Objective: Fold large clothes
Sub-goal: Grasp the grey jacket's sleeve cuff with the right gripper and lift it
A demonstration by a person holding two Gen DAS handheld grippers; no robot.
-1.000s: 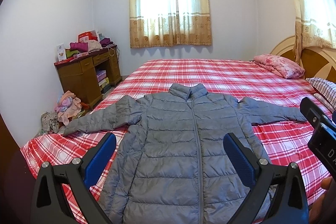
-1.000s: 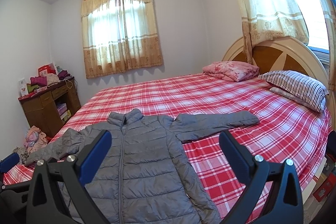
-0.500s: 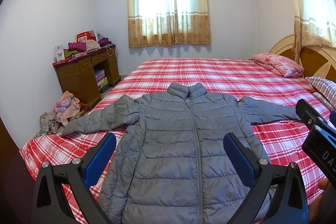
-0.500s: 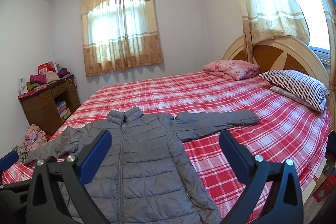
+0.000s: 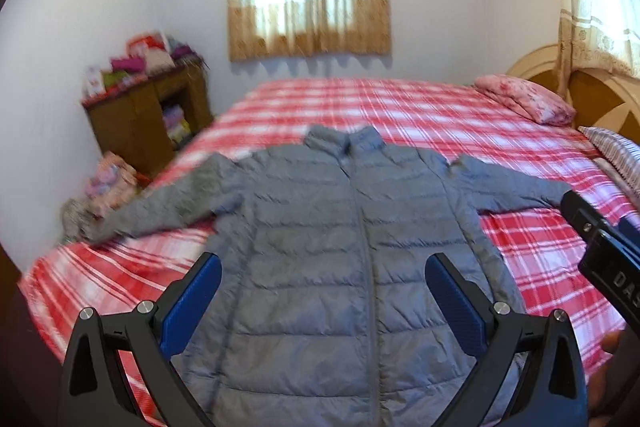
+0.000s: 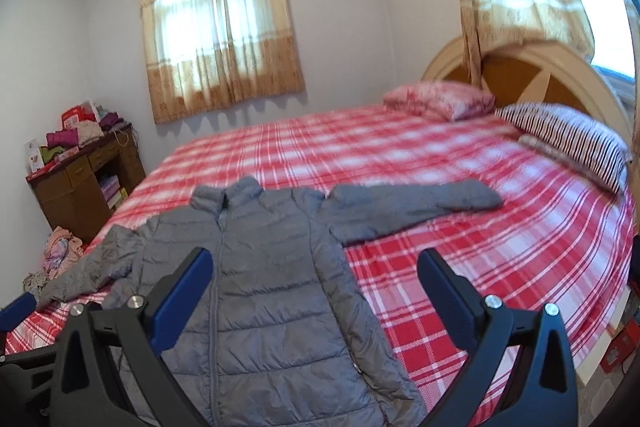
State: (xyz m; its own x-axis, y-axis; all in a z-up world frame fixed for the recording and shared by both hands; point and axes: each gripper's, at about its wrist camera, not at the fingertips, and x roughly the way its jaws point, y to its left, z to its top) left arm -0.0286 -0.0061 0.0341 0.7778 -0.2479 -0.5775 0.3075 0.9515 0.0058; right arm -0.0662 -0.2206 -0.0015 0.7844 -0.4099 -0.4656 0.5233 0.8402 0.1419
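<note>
My left gripper and right gripper, jaws spread and empty, hover above the grey puffer jacket. The jacket lies flat, zipped, sleeves outstretched, on the red plaid bed.

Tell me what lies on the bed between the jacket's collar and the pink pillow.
Only bare red plaid bedspread between the grey jacket collar and the pink pillow; the right wrist view shows it.
</note>
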